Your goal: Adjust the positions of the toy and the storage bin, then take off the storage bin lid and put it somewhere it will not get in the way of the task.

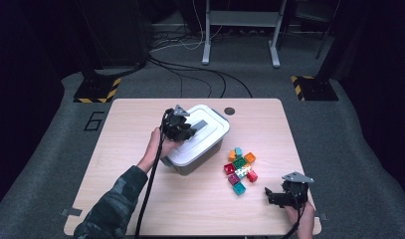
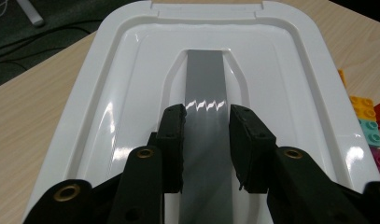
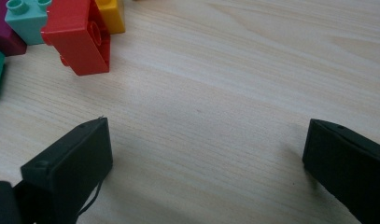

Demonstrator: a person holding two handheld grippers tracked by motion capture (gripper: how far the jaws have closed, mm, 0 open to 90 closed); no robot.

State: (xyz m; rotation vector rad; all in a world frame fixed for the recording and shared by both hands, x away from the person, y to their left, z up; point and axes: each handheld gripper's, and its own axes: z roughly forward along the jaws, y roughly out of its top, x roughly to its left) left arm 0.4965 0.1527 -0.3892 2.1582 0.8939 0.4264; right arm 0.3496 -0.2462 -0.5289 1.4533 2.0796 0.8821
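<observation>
A grey storage box with a white lid (image 1: 202, 137) stands at the middle of the wooden table (image 1: 140, 114). The lid (image 2: 131, 70) has a grey strip handle (image 2: 205, 79) running down its centre. My left gripper (image 2: 206, 116) is shut on this handle (image 1: 200, 124), one black pad on each side of it; the same gripper (image 1: 182, 127) sits over the box's left end. My right gripper (image 1: 269, 195) rests near the table's front right corner, open. Between its wide-apart jaws (image 3: 206, 135) lies bare wood.
A cluster of several coloured toy bricks (image 1: 240, 169) lies right of the box. A red brick (image 3: 80, 37), a teal one (image 3: 26, 16) and a yellow one (image 3: 110, 14) lie just ahead of my right gripper. A dark round spot (image 1: 230, 111) marks the table's far edge.
</observation>
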